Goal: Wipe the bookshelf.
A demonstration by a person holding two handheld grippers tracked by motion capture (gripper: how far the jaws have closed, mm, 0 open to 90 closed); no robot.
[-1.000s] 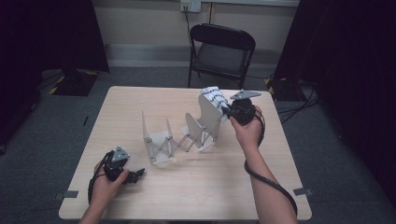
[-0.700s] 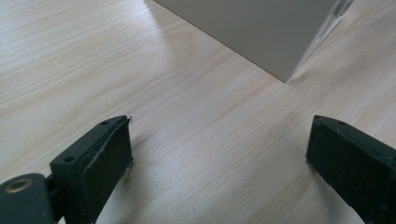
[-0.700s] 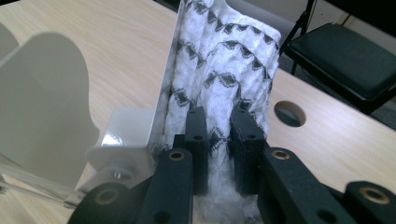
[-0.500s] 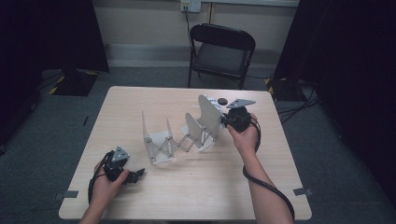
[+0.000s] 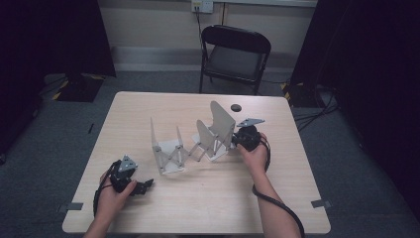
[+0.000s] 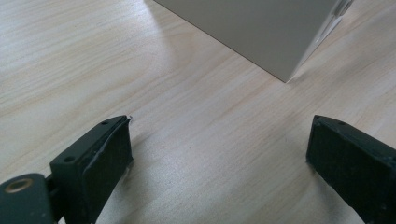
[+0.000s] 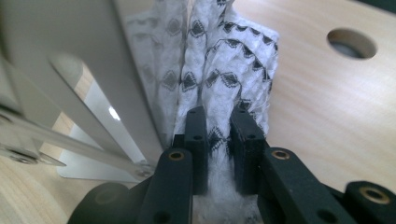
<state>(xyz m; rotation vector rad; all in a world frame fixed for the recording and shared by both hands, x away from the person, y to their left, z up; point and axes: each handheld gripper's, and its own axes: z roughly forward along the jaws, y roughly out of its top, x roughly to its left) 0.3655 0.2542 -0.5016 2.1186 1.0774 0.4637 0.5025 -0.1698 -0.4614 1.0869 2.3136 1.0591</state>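
Beside the rack (image 5: 218, 130), right tongs (image 7: 219, 135) pinch the patterned cloth (image 7: 224, 60).

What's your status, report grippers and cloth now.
Right gripper shut on patterned cloth, beside the rack's end plate. Left gripper open, idle over the table. Nothing in the way.

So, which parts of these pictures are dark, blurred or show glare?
High view: the room's sides are nearly black, and the table is evenly lit. Left gripper view: sharp wood grain, with soft shadows beside the jaws. Right gripper view: the metal rack is blurred, with a small glare spot; the patterned cloth is sharper.
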